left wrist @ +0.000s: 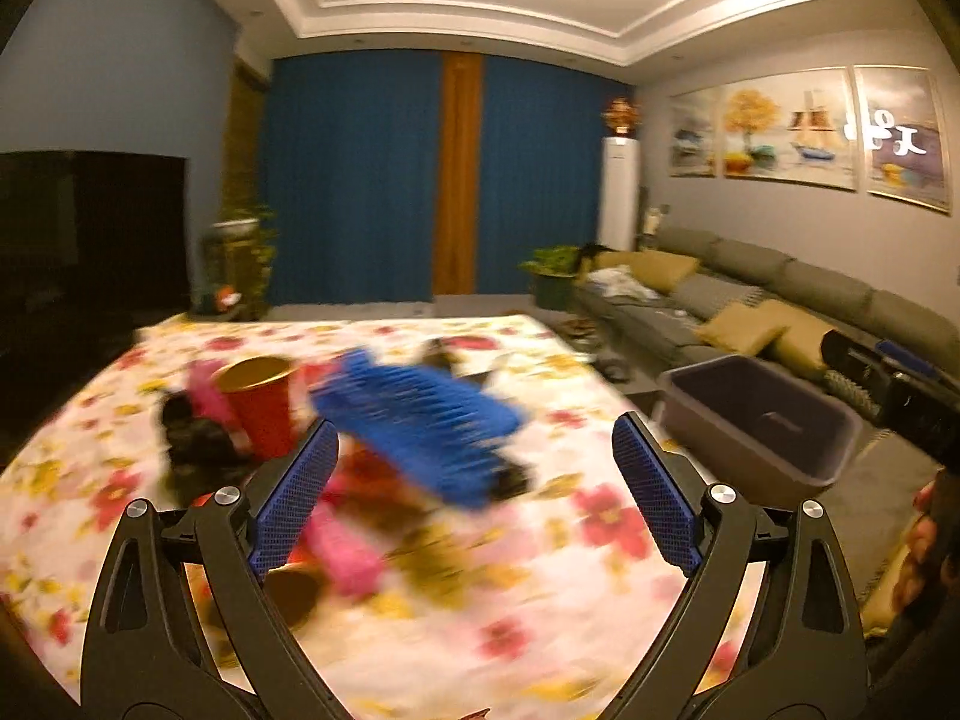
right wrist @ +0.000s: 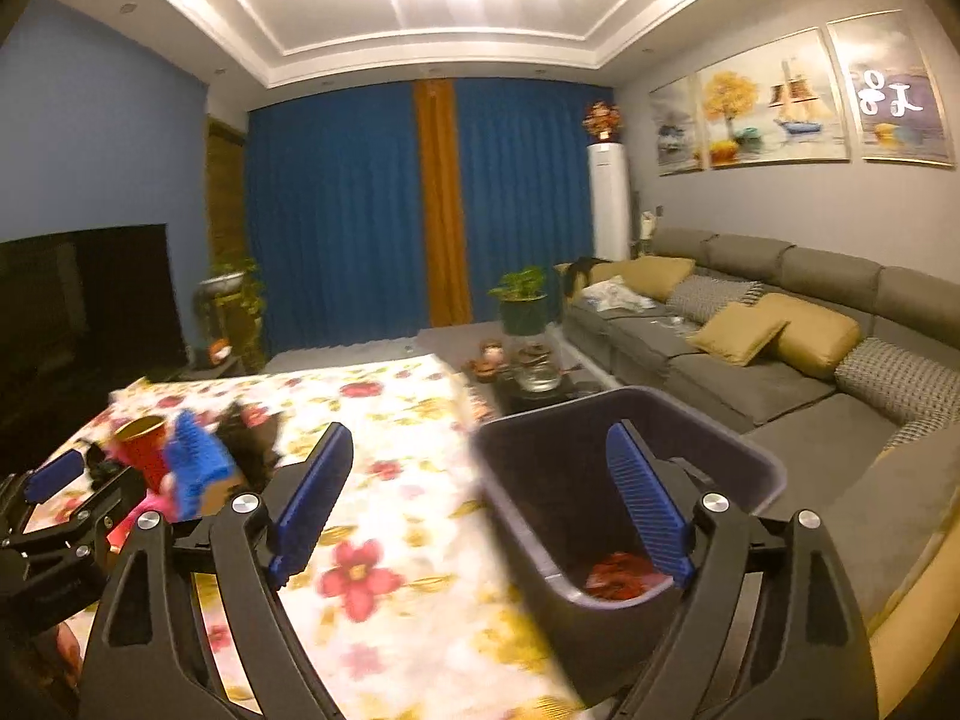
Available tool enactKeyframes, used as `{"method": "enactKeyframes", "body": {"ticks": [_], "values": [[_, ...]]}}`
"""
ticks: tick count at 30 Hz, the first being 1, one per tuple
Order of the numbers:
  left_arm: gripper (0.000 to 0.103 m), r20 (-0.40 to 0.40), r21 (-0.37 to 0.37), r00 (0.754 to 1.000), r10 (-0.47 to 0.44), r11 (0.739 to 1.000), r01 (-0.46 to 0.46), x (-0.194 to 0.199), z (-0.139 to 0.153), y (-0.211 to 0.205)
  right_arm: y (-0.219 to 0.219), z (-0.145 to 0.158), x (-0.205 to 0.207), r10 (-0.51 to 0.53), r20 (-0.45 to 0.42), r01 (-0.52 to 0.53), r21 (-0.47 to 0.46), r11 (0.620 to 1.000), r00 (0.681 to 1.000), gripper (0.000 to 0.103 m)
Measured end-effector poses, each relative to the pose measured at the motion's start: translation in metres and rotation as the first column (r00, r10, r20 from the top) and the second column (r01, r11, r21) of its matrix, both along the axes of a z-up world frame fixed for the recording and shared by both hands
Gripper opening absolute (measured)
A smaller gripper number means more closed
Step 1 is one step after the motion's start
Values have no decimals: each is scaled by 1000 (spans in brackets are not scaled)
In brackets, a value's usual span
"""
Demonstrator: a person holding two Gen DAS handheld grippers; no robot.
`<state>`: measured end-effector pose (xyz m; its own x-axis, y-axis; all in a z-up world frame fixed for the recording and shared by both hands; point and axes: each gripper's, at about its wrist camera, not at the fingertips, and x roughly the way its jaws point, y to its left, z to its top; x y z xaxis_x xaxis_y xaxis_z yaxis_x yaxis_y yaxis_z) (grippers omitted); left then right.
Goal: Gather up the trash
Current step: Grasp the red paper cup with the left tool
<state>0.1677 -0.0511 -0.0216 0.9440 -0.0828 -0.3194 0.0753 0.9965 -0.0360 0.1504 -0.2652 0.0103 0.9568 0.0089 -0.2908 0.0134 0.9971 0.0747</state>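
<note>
Both grippers, left [left wrist: 474, 480] and right [right wrist: 480, 498], gape empty; we judge the cup [left wrist: 261, 408] light, crushable, best pinched at its rim.

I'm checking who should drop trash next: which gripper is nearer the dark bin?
Right. The right gripper hangs open at the dark bin, one finger over its opening. The left gripper is open over the floral table, with the bin off to its right.

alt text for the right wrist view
The right tool hangs open over the dark bin, which holds something red. Left of it a floral-clothed table carries a red cup and blurred clutter.
</note>
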Motion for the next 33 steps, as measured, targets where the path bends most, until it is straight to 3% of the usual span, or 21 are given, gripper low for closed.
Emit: {"method": "enactKeyframes", "body": {"ticks": [9, 15, 20, 23, 28, 33], "values": [[91, -32, -9, 990, 136, 991, -136, -29, -17, 79, 77, -10, 0, 128, 2, -128, -8, 992, 992, 84], [91, -50, 12, 990, 132, 991, -131, -39, -26, 99, 108, -16, 7, 158, -17, -158, -12, 987, 987, 84], [90, -116, 4, 989, 86, 996, -86, -28, -29, 110, 119, -16, 13, 165, -27, -165, -13, 986, 986, 84], [83, -157, 81, 985, 75, 995, -63, -18, -33, 103, 116, -16, 16, 163, -32, -164, -2, 987, 986, 84], [70, -237, 64, 970, 49, 997, -35, -4, -40, 103, 116, -18, 18, 162, -41, -162, 19, 987, 986, 84], [45, -318, 74, 947, 46, 997, -23, 13, -50, 104, 122, -22, 24, 165, -59, -165, 1, 986, 985, 84]]}}
